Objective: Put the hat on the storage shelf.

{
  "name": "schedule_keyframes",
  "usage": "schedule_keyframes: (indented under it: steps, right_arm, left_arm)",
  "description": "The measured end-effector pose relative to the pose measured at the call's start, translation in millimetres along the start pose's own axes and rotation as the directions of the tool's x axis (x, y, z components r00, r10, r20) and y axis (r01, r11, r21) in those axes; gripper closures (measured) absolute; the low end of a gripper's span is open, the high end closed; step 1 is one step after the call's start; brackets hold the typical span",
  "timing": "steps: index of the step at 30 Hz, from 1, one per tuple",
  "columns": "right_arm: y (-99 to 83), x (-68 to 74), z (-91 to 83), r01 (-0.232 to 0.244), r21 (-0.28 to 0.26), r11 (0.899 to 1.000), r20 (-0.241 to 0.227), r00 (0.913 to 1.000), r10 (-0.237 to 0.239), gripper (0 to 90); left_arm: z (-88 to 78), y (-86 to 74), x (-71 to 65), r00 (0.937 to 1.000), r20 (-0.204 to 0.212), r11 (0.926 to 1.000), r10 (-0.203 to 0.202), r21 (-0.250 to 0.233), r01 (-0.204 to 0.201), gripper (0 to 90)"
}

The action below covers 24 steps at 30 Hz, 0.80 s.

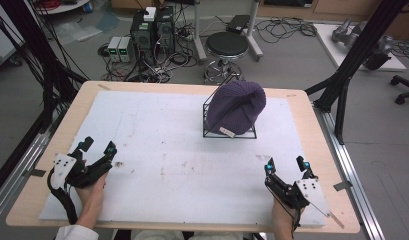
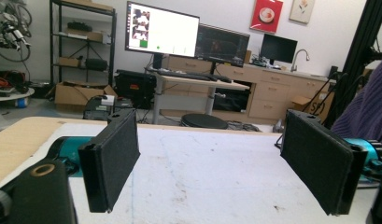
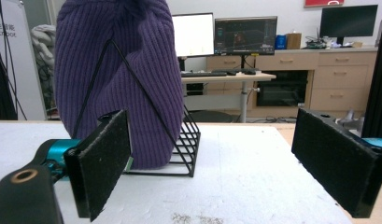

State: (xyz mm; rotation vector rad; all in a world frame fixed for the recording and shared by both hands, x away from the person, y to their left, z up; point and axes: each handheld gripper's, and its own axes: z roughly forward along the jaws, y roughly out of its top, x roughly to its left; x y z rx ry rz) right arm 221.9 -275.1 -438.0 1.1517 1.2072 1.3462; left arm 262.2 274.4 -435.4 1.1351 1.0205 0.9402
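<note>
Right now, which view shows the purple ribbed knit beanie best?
Right gripper view: the purple ribbed knit beanie looms close, draped on the black wire rack. High view shows it whole but small; left gripper view catches just an edge.

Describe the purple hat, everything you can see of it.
The purple hat is a ribbed knit beanie, soft and woolly by its look, draped over a black wire rack that props it upright. Its crown bulges above the rack top and its hem hangs near the rack's base, where a small pale tag shows at the front edge. It sits toward the far right of the white pad. In the right gripper view, rack wires cross its front. Only the rack touches it; both grippers are well clear.
</note>
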Motion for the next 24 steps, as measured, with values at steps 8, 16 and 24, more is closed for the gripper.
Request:
schedule_keyframes:
  steps: [8, 16, 24]
  right_arm:
    - [-0.1, -3.5, -0.7, -0.018, 0.003, 1.000, 0.015, 0.9997, 0.018, 11.5]
    - [-0.7, -7.0, -2.2, -0.021, 0.000, 1.000, 0.012, 0.9997, 0.021, 11.5]
    - [-2.0, -8.5, -1.6, -0.036, 0.009, 0.999, 0.013, 0.9993, 0.036, 11.5]
  left_arm:
    - [0.0, -0.2, -1.1, 1.0000, 0.000, 1.0000, -0.002, 0.003, 0.002, 19.5]
    - [0.7, -0.8, -1.5, 1.0000, 0.001, 1.0000, -0.001, 0.005, 0.001, 19.5]
    - [1.8, -1.8, -3.2, 1.0000, 0.007, 1.0000, -0.003, 0.009, 0.003, 19.5]
